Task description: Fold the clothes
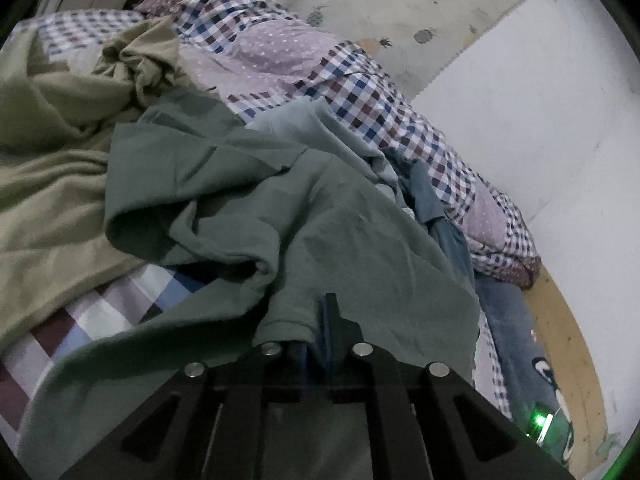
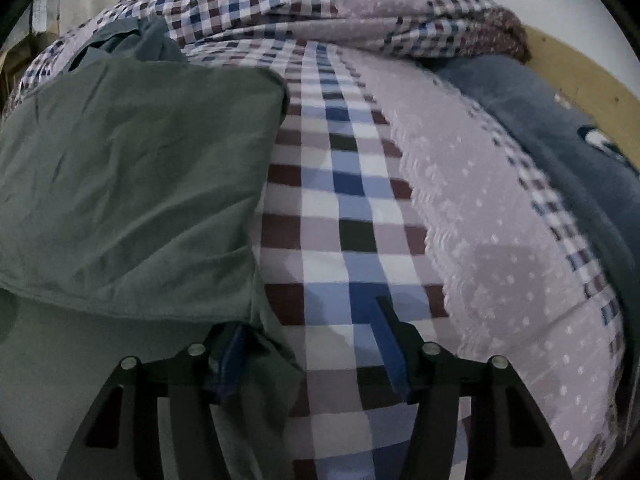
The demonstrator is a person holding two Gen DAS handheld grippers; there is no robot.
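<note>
Fold step underway: left gripper [image 1: 320, 320] is pinching green shirt [image 1: 248, 200] hem; right gripper [image 2: 316, 336] is hanging wide, w/ edge betw fingers, unclamped. Next: right needs closing.

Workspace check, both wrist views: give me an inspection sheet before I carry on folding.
Surface: checked bedspread with a lilac dotted strip, rumpled at the far side.
Job's things: grey-green garment, bunched, partly lifted; in the right view its edge lies folded over.
Clutter: olive garment heaped beside it; blue-grey cloth crumpled; dark blue blanket at the bed's edge.
Grippers: left hand-held gripper shut on the grey-green garment; right hand-held gripper open, one finger at that garment's edge, nothing pinched.
Cables: nothing seen.
Surroundings: white wall, pineapple-print cloth, yellow floor strip.
</note>
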